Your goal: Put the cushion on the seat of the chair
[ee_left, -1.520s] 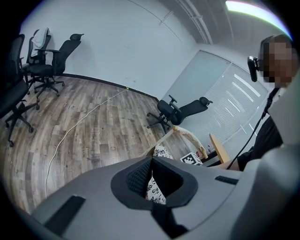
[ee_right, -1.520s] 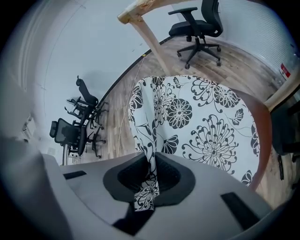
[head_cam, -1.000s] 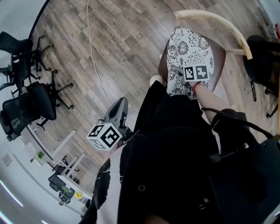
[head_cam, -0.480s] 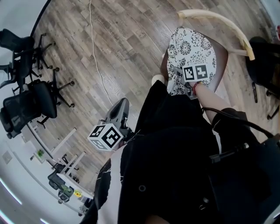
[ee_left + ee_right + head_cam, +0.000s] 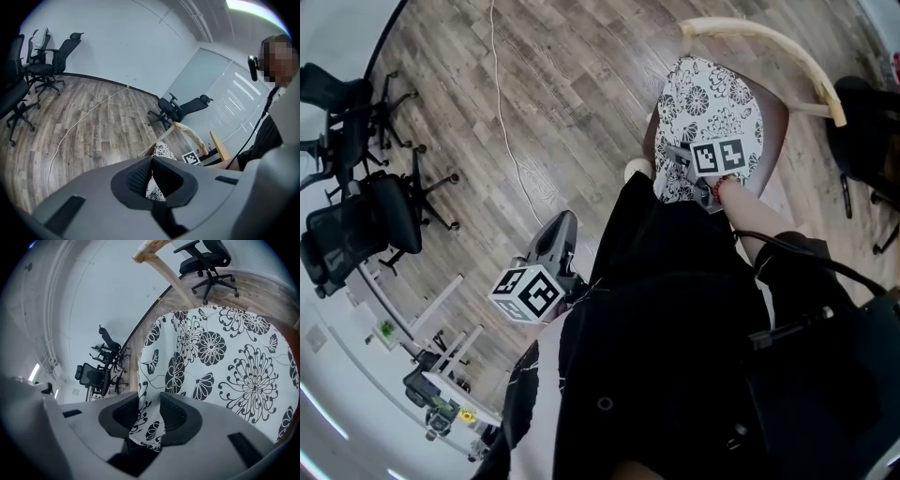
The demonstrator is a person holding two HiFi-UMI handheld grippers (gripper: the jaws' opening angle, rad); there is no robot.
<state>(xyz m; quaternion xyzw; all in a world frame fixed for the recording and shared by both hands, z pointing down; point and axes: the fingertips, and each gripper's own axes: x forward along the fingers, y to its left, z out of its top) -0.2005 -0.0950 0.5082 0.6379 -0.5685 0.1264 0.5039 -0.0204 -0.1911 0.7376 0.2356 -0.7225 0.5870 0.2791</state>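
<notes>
Our right gripper (image 5: pixel 150 401) has just been opening its jaws. A second ago they were nearly closed on the near edge of the cushion (image 5: pixel 220 357). Now we see the pads standing apart, with the patterned cloth lying loose between them. In the head view the gripper has drifted only slightly along that edge.

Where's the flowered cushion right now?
Upper right of the head view: the cushion lies on the chair seat, in front of the curved wooden backrest.
</notes>
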